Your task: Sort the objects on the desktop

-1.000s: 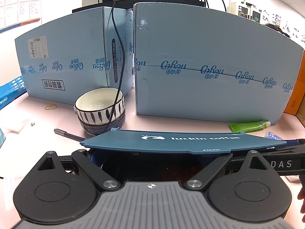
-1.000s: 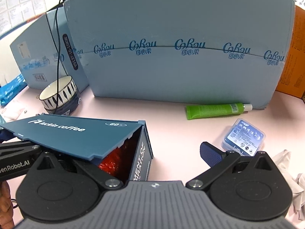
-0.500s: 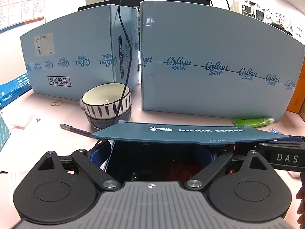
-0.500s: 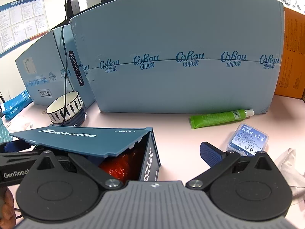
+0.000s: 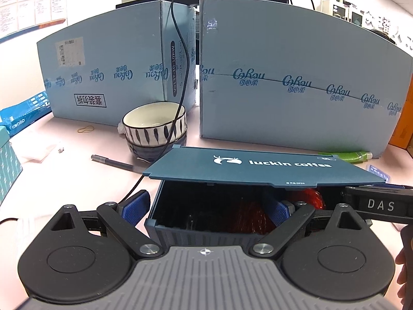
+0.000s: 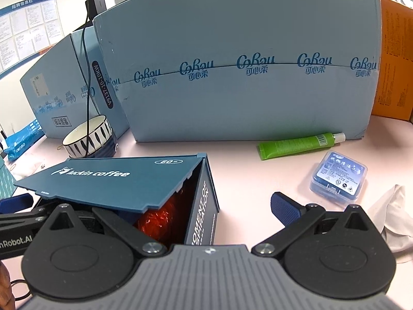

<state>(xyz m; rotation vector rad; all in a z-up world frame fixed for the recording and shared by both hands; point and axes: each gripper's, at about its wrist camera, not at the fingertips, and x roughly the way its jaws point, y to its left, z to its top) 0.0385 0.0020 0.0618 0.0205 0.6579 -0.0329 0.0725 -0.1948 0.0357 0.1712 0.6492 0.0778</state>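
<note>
A dark blue luckin coffee box (image 5: pixel 206 232) (image 6: pixel 204 206) lies on the pink desk with its lid (image 5: pixel 258 168) (image 6: pixel 103 180) held half up. Inside it is a crinkly red packet (image 5: pixel 247 217) (image 6: pixel 157 219). My left gripper (image 5: pixel 208 208) is open and straddles the box's left wall, one blue pad (image 5: pixel 136 206) outside and the other in the box. My right gripper (image 6: pixel 206 208) is open astride the box's right wall; one pad (image 6: pixel 286 208) shows outside, while its other finger is hidden under the lid.
A green tube (image 6: pixel 299 144) and a small blue plastic case (image 6: pixel 338 180) lie right of the box, beside crumpled tissue (image 6: pixel 392 214). Stacked striped bowls (image 5: pixel 155 129), a pen (image 5: pixel 113 162) and a rubber band (image 5: pixel 86 129) sit left. Tall light-blue cartons (image 5: pixel 296 77) wall the back.
Both grippers have drawn back a little from the box. More of its dark inside and the red packet shows under the raised lid, and my left gripper's outer pad has come into sight.
</note>
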